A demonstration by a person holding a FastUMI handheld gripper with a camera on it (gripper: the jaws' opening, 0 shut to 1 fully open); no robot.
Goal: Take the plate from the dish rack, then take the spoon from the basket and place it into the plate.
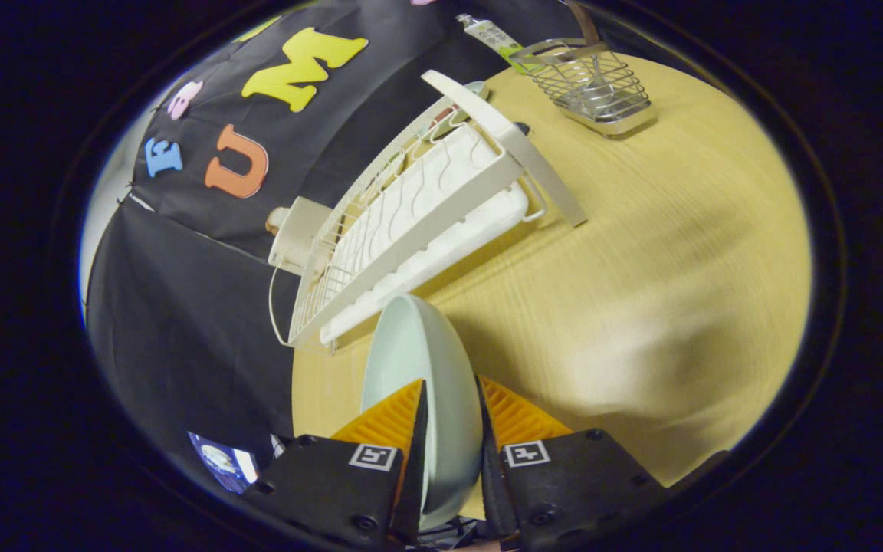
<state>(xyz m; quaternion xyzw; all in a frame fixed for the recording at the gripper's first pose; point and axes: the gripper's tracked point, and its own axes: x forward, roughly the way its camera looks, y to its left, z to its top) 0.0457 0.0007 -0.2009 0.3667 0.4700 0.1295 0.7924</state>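
My gripper is shut on a pale green plate, gripping its rim with one finger on each face. The plate is held on edge, above the wooden table, just in front of the white dish rack. The view is tilted, so the rack runs diagonally away beyond the plate. Far beyond the fingers stands a wire basket on the table; a metal handle sticks up out of it, and I cannot tell whether it is the spoon.
A small tube lies against the black cloth wall beside the basket. A cream-coloured holder hangs on the rack's near end. A broad stretch of bare tabletop lies to the right of the rack and the plate.
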